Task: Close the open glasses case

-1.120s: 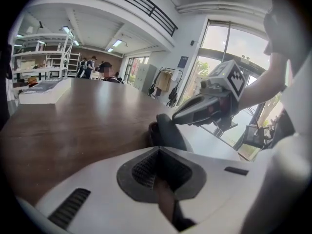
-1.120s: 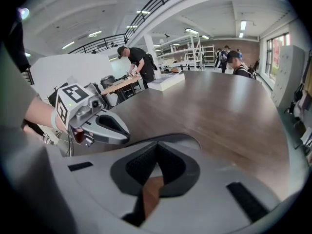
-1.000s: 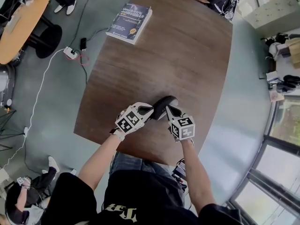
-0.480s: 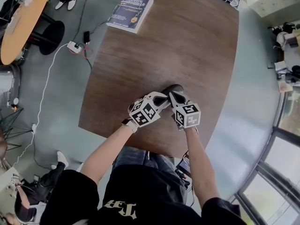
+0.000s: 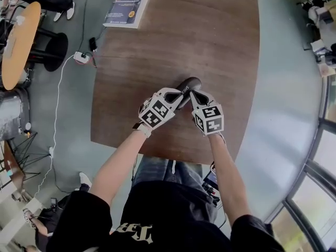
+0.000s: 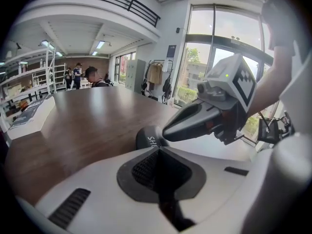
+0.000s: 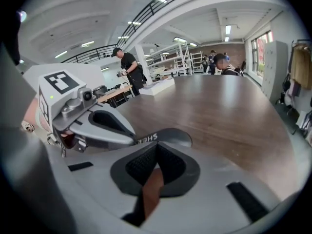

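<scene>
On the near half of the wooden table [image 5: 210, 35], toward its right side, lies the glasses case [image 5: 188, 85]: dark, oblong, lengthwise away from the person. From above it reads as one rounded shell with no gaping lid, so I judge it shut or nearly so; the seam itself cannot be made out. The left gripper [image 5: 174, 96] and right gripper [image 5: 196, 96] come in from the near end and converge on it in a V. Left gripper view: jaws together, nothing between them, the lettered end of the case just beyond the tips. Right gripper view: jaws meet at the tips, only a sliver of tabletop showing through behind them, nothing held. Reading: closed jaws serve as blunt pushers, one from each side over the top of the case, to press the lid down without pinching it. Each gripper view shows the other gripper's jaw lying across the case top; whether either truly touches it I cannot tell. The case is near the table's front edge and inset from it. Far side is open wood as far as a book [image 5: 125, 7] at the far left corner, well apart. Open room ahead and to both sides for drawing the grippers off.
</scene>
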